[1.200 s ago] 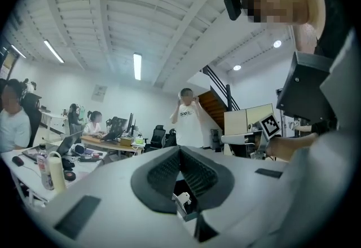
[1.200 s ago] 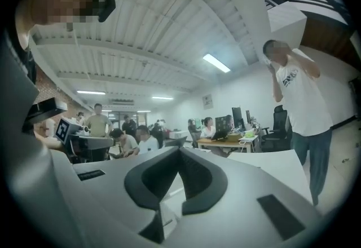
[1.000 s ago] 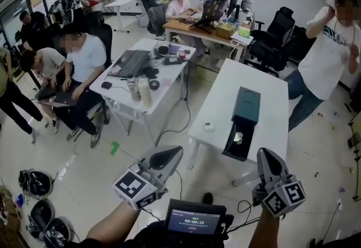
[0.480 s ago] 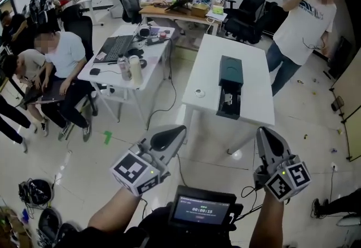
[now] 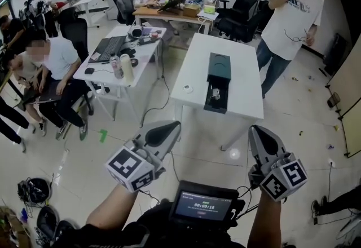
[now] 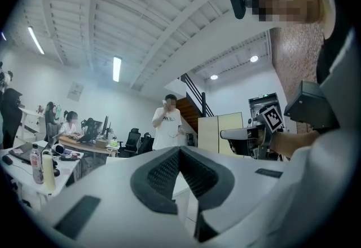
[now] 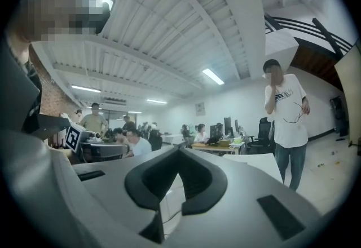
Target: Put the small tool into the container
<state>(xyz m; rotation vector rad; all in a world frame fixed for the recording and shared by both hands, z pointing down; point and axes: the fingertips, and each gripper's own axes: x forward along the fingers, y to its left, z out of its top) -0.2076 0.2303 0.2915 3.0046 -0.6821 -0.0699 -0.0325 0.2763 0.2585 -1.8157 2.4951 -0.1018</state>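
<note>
A dark green container point(image 5: 218, 67) stands on the white table point(image 5: 240, 80) ahead of me, its long dark tray point(image 5: 216, 101) open toward me. Something small and pale point(image 5: 215, 93) lies in the tray; what it is cannot be told. A small white round thing point(image 5: 187, 88) rests on the table left of the container. My left gripper point(image 5: 171, 126) and right gripper point(image 5: 255, 131) are raised in front of me, well short of the table, both shut and empty. The left gripper view shows the left gripper point(image 6: 179, 151) with its jaws met. The right gripper point(image 7: 179, 150) looks the same in its own view.
A person in a white T-shirt point(image 5: 290, 16) stands at the table's far right corner. A desk point(image 5: 101, 66) with a laptop and bottles stands to the left, with seated people beside it. Office chairs point(image 5: 242, 7) are behind. A screen device point(image 5: 203, 206) hangs at my chest.
The table and container have shifted left and sit nearer the view's middle as I walk closer. Both grippers keep the same pose, shut and empty.
</note>
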